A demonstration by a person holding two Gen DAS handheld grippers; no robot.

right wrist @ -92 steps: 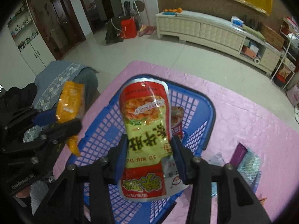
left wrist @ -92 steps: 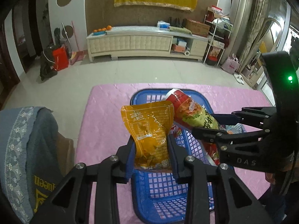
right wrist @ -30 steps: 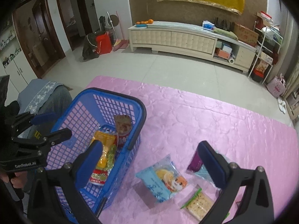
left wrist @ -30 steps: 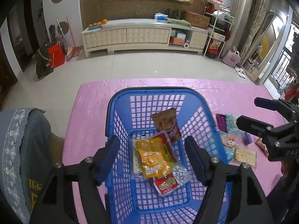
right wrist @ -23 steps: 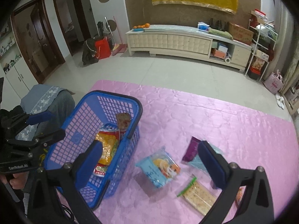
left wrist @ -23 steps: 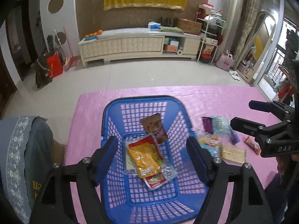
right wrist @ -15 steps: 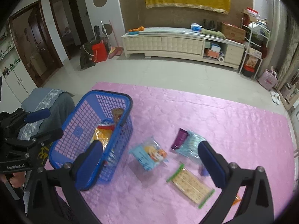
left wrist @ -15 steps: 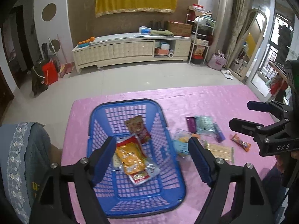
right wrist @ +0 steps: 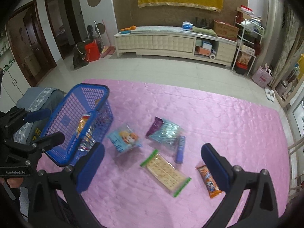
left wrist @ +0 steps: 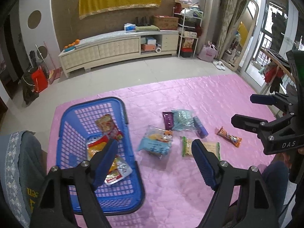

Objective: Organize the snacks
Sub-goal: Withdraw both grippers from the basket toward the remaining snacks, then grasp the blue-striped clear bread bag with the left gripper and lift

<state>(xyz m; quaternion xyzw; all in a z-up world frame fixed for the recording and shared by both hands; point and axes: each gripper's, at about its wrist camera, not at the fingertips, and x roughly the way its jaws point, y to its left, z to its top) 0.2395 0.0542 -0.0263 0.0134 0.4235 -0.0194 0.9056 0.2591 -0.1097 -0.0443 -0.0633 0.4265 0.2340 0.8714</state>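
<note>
A blue basket stands at the left of the pink mat and holds several snack packs, among them an orange pack and a red one. Loose on the mat to its right lie a light blue pack, a teal pack, a purple pack, a blue-purple bar, a cracker pack and an orange bar. My left gripper is open and empty above the basket's right edge. My right gripper is open and empty above the loose snacks.
The pink mat covers the surface. A grey cushioned seat sits left of the basket. A cream TV cabinet and shelves stand far back across the tiled floor.
Both grippers have let go of their packs, which now lie in the basket. Both have pulled back and up, and swung right, so the loose snacks have come into view.
</note>
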